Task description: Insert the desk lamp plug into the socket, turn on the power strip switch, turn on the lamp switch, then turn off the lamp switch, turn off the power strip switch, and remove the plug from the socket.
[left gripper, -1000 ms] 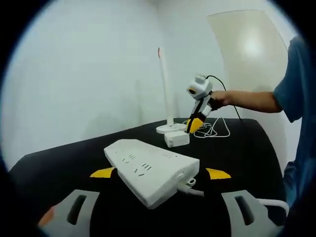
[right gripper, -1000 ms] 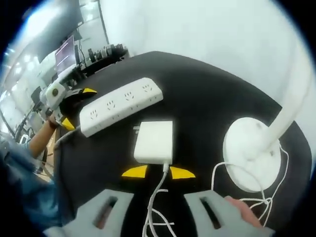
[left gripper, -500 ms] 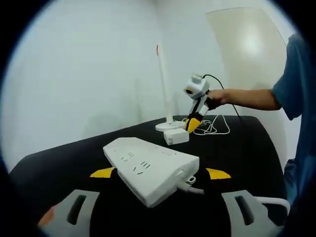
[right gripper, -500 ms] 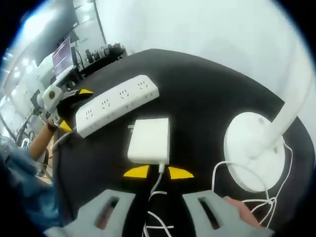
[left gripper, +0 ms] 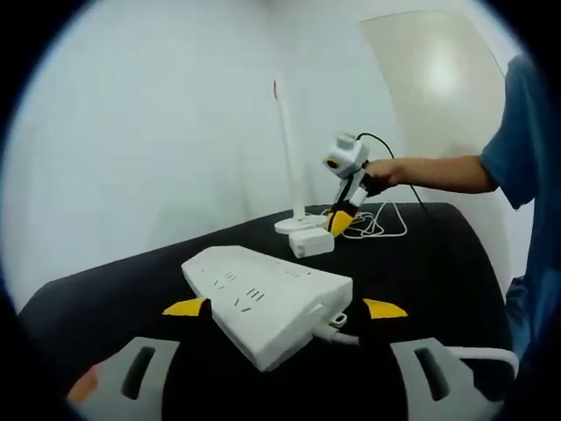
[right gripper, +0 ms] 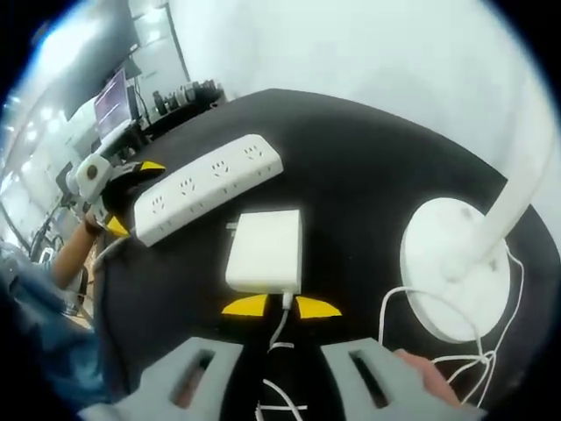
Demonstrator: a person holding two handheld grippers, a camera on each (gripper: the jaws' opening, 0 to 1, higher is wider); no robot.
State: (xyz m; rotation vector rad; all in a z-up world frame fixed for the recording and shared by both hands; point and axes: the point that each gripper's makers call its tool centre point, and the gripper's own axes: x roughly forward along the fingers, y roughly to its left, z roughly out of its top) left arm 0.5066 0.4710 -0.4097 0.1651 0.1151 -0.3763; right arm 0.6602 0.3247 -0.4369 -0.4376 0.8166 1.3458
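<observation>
A white power strip (left gripper: 263, 298) lies on the black table (left gripper: 429, 263). Its near end sits between the jaws of my left gripper (left gripper: 285, 309), which press on its sides. The right gripper view has the same strip (right gripper: 206, 186) with the left gripper (right gripper: 131, 195) at its far end. The lamp's white square plug (right gripper: 263, 250) lies flat, prongs towards the strip. My right gripper (right gripper: 281, 306) sits just behind it, jaws narrowly apart around the cable. From the left gripper view, the right gripper (left gripper: 340, 219) touches the plug (left gripper: 311, 242) beside the lamp base (left gripper: 294, 226).
The lamp's round white base (right gripper: 451, 263) and stem stand right of the plug, with loose white cable (right gripper: 412, 298) coiled beside it. A person's hand (left gripper: 386, 173) holds the right gripper. Desks with monitors (right gripper: 118, 92) lie beyond the table's far edge.
The right gripper's jaws have drawn a little closer together around the cable behind the plug. The left gripper and the power strip have stayed put.
</observation>
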